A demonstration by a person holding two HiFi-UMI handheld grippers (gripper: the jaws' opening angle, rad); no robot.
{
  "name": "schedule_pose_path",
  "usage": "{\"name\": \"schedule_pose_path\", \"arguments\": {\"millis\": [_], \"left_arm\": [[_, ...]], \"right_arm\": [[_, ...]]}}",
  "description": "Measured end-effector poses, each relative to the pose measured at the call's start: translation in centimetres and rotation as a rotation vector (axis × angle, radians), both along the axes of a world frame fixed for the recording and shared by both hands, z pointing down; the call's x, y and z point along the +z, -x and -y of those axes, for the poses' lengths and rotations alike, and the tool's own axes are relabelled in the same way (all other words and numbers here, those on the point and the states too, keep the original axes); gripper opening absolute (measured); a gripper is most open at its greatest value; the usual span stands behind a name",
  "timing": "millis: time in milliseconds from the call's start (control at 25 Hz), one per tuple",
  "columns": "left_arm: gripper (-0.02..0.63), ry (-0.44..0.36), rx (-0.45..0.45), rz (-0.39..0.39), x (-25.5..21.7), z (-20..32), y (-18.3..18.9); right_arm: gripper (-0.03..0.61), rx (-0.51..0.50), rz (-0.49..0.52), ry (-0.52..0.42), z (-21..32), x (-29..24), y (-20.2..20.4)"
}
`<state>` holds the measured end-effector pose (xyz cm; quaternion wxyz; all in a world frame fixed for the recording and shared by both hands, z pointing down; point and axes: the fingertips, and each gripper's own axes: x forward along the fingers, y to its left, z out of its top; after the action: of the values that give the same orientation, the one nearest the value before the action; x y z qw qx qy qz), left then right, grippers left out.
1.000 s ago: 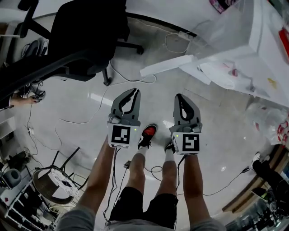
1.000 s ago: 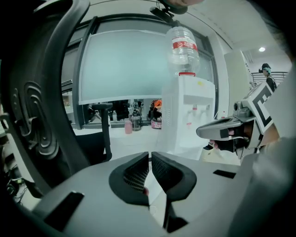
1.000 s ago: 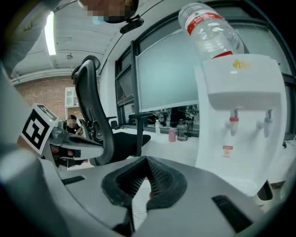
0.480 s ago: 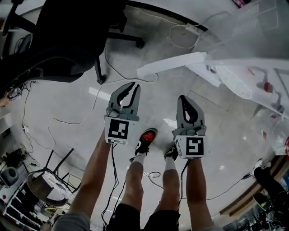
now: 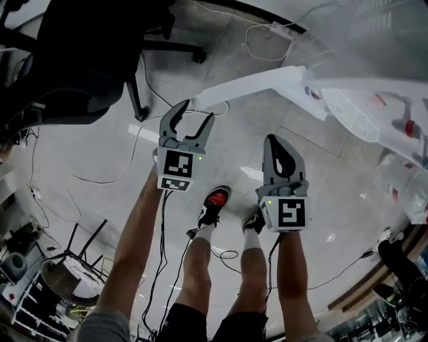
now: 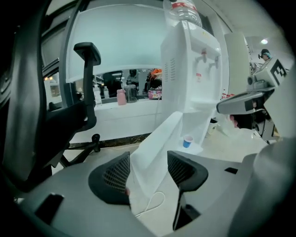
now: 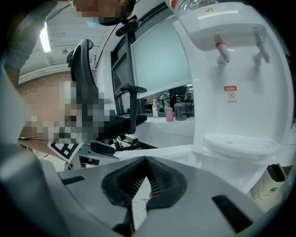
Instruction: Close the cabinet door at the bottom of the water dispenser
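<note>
One cup, maybe in cabinet, left gripper opening empty, right gripper jaws together

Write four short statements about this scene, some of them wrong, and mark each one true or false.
1. The cabinet door at the bottom of the water dispenser stands open. True.
2. The right gripper has its jaws wide apart. False: its jaws are together, with nothing between them.
3. The left gripper has its jaws apart. True: they are opening, and the door's edge shows in the gap with no pad pressed on it.
4. The water dispenser has nothing on top. False: a bottle stands on it.
</note>
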<state>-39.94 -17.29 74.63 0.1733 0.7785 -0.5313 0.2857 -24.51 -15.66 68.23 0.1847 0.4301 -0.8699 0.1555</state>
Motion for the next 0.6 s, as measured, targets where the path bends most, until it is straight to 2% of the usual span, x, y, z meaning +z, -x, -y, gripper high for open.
{"name": "schedule_pose_path", "arguments": {"millis": [600], "left_arm": [[0.247,0.019,-0.024,0.052,1.7,1.2,0.2]], "right_arm": [[0.015,0.068,0.008,0.018,0.1,0.2,-2.4]]}}
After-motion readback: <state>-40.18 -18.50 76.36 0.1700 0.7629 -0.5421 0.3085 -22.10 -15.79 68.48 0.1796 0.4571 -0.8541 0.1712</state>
